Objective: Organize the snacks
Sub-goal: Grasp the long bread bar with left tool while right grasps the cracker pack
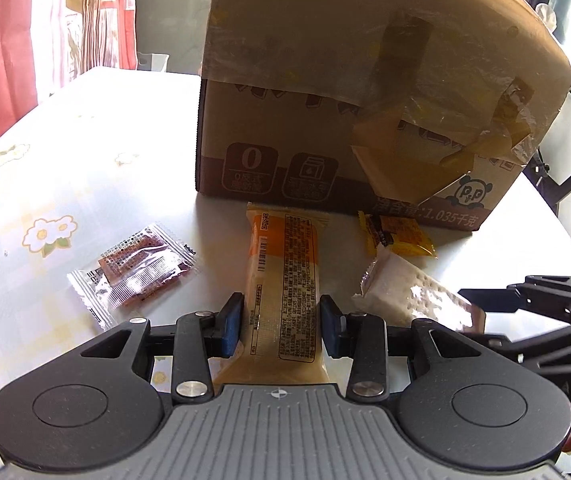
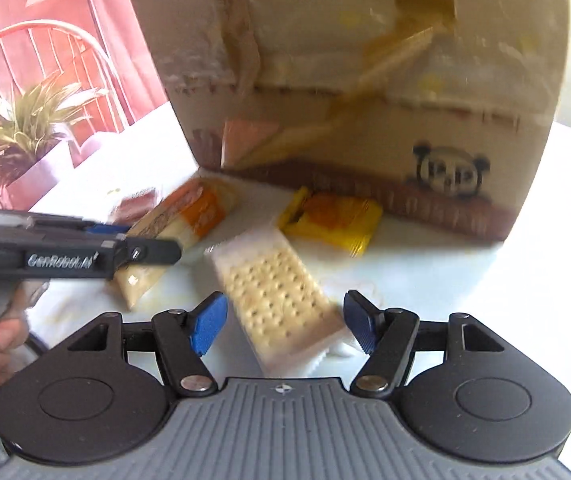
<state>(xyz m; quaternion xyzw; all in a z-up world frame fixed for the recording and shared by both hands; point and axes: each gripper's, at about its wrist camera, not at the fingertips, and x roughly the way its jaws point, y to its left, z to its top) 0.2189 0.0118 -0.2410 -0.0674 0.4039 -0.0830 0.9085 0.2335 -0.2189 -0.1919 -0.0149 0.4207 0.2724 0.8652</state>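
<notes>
— What do you have on the left wrist camera?

— My left claw [image 1: 280,326] has its blue pads [image 1: 230,326] set narrowly on either side of the long orange-and-cream snack bar [image 1: 281,280], touching or just beside the wrapper; I take it as gripped. The bar's long axis runs straight away from me, its far end pointing at the cardboard box [image 1: 365,92] and stopping just short of the box's base. Its near end passes back under the claw body. Left of it, apart, a clear sachet [image 1: 137,280] with red print lies slanted on the table [image 1: 45,168]. To the right are a white cracker pack [image 1: 413,296] and, beyond it by the box, a small yellow packet [image 1: 401,236]. My right claw [image 1: 481,300] comes in from the right edge, its tips near the cracker pack.

— And the right wrist camera?

— Blurry, but readable. My right claw [image 2: 285,322] stands wide open, holding nothing. The cracker pack [image 2: 281,300] lies between the blue pads [image 2: 207,328], clear of the left pad and close to the right one. Its long axis is tilted: near end toward my right pad, far end up and to the left. The yellow packet [image 2: 333,220] sits past it, close against the box [image 2: 365,80]. At left, the left claw [image 2: 141,244] reaches in over the snack bar [image 2: 181,232], which runs diagonally from lower left to upper right.
</notes>
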